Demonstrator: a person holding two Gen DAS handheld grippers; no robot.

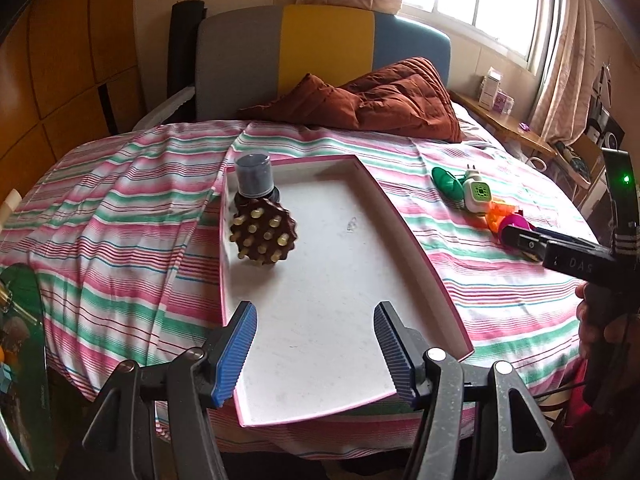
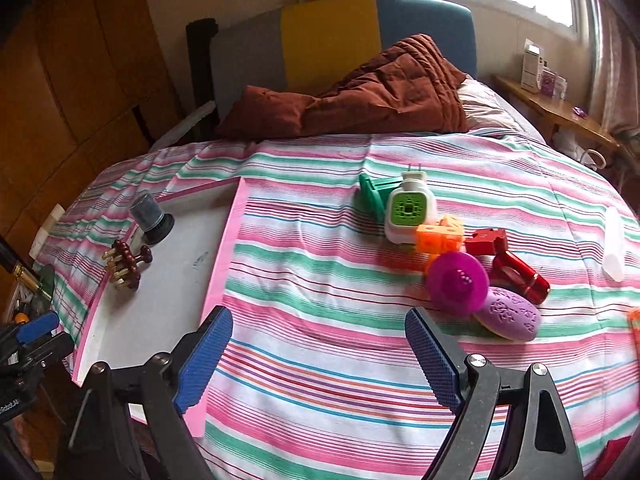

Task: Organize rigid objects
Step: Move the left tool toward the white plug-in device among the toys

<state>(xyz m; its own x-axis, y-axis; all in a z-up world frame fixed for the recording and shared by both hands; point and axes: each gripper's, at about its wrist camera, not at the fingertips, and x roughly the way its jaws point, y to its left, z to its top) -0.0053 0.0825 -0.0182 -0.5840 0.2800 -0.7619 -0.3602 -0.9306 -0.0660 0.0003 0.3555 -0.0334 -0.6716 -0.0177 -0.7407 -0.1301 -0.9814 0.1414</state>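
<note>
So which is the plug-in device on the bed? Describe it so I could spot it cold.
On the striped bedsheet, right of the pink-rimmed tray, lies a cluster of small toys. At its far end lies the plug-in device: white, with a green square grille and two metal prongs pointing away, unlike its solid-coloured neighbours.

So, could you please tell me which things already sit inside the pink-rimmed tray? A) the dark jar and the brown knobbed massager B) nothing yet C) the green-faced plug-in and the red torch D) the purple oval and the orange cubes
A: the dark jar and the brown knobbed massager stand in the pink-rimmed tray; the other items lie on the striped bedsheet.
</note>
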